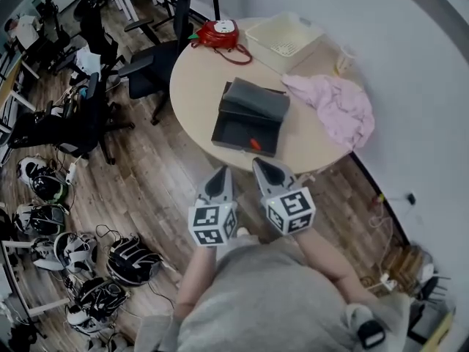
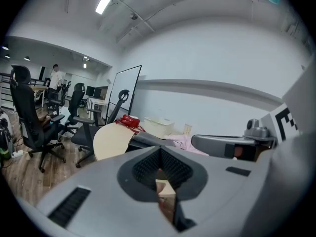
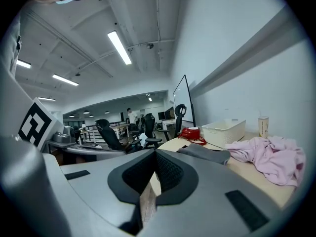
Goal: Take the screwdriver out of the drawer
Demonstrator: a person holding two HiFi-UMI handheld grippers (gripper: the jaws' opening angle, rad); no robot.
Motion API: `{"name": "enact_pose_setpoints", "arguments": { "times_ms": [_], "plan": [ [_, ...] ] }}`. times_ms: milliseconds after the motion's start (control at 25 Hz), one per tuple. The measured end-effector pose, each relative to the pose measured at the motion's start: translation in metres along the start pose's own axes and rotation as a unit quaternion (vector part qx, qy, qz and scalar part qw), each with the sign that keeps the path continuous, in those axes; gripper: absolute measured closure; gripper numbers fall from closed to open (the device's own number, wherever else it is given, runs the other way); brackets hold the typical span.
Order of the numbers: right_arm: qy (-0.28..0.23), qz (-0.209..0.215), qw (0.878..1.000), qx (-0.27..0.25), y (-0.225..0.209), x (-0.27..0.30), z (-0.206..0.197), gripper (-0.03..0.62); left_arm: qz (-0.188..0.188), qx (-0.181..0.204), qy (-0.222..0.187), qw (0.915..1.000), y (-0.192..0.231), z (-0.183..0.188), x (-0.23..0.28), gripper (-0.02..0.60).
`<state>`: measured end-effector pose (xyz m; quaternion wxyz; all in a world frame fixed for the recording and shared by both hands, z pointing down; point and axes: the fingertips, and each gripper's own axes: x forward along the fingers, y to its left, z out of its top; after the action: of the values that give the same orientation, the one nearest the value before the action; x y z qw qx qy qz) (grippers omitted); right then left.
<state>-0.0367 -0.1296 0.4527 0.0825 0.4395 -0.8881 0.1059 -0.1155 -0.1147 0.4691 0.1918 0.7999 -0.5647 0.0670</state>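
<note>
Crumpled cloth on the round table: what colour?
The crumpled cloth is pale pink, clearest in the head view.

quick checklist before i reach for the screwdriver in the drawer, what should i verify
1. Drawer open: ok. The drawer is pulled out on the table.
2. Screwdriver in sight: ok. The screwdriver shows as an orange bit near the drawer's front edge.
3. Screwdriver's lie: cannot tell. It is too small to see which way it lies.
4. Claws ready to grasp: not ok. The left claw and the right claw are both shut and empty.
5. Claws at the drawer: not ok. Neither tip is inside it.
6. Clutter: ok. The pink cloth lies apart from the drawer, to its right.
</note>
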Motion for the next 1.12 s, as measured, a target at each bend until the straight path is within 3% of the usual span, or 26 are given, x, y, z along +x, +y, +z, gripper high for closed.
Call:
{"name": "enact_pose_setpoints", "arguments": {
  "times_ms": [560, 1120],
  "plan": [
    [0.033, -0.022, 0.999, -0.009, -0.038, 0.053, -0.013, 0.595, -0.005, -0.008, 0.017, 0.9998, 0.029, 0.0, 0.053, 0.583],
    [0.124, -0.018, 0.992, -0.028, -0.097, 0.117, -0.044, 0.595, -0.004, -0.013, 0.04, 0.9991, 0.065, 0.007, 0.134, 0.583]
  ]
}}
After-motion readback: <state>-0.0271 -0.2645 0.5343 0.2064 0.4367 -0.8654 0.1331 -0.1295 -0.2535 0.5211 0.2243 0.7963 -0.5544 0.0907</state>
